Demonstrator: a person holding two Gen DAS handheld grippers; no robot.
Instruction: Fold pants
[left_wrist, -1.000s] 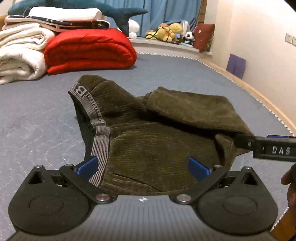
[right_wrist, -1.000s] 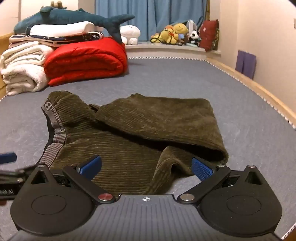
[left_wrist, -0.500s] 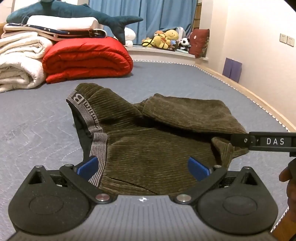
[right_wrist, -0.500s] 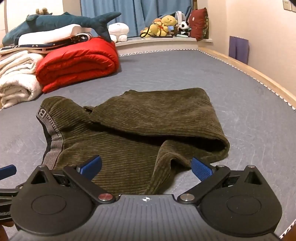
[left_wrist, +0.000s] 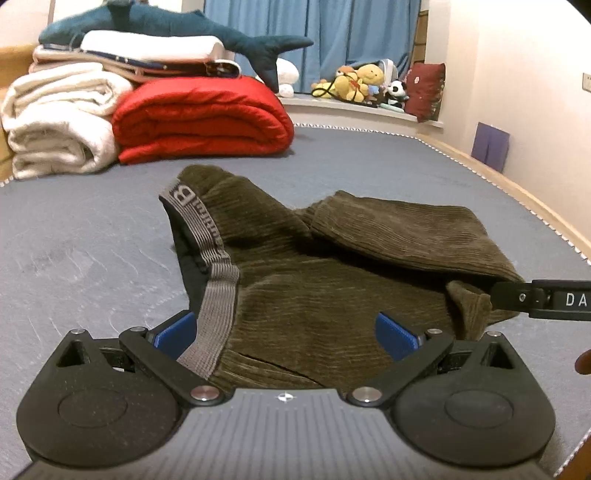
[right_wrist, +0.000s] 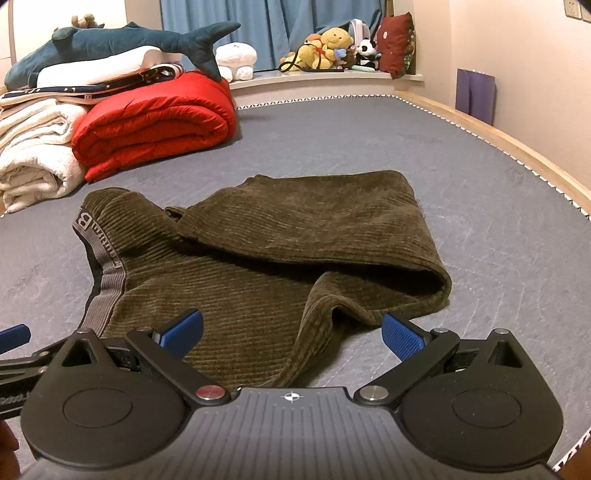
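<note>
The pants (right_wrist: 280, 258), of dark olive corduroy, are seen lying partly folded on the grey bed (right_wrist: 369, 140), with the legs doubled back over the seat and the grey waistband (left_wrist: 218, 273) standing open at the left. The left gripper (left_wrist: 284, 332) is held just before the near edge of the cloth, its jaws spread wide and holding nothing; the waistband end lies just inside its left pad. The right gripper (right_wrist: 291, 332) is likewise held with jaws spread and empty, over the near right corner where a loose flap is bunched. The cloth is judged soft, fairly thick and limp, so that it will sag and drag rather than keep a shape; its ribbed face should not slip between the pads. A hold is best taken at the waistband end on the left and at the thick folded edge on the right, with both layers caught together. A red quilt (right_wrist: 155, 122) and white blankets (left_wrist: 59, 118) are stacked well beyond.
</note>
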